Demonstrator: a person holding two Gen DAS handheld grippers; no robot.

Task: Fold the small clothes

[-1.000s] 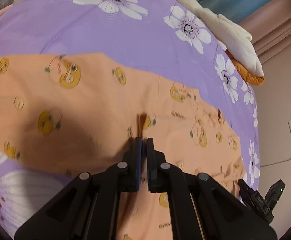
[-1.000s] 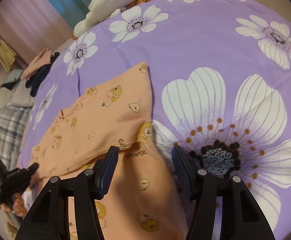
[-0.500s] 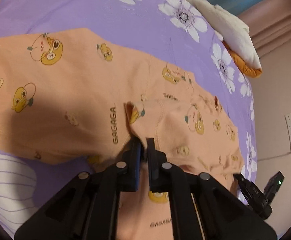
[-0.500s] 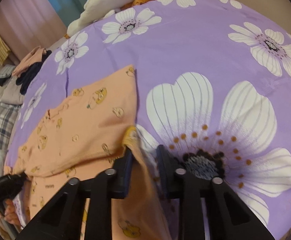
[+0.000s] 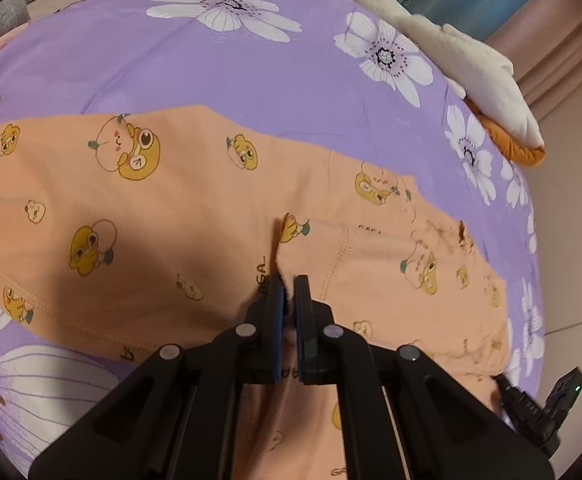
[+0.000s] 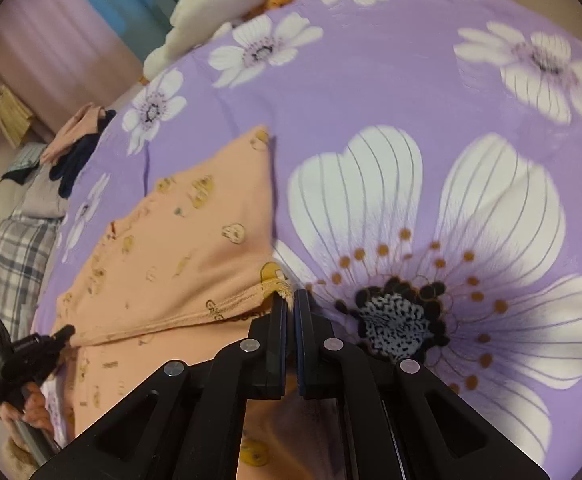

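Two pinches going: my left gripper (image 5: 287, 288) and right gripper (image 6: 289, 302) each clamp the orange garment (image 5: 171, 216) on the purple bedsheet (image 5: 211, 64).

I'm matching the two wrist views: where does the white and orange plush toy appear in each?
Left wrist: plush toy at upper right, on the bedspread's edge.
Right wrist: plush toy at top centre.
Shared landmark: the orange garment, pinched by both grippers.

Warm dim indoor light; soft shadows; fisheye edge warp; right view blurred.
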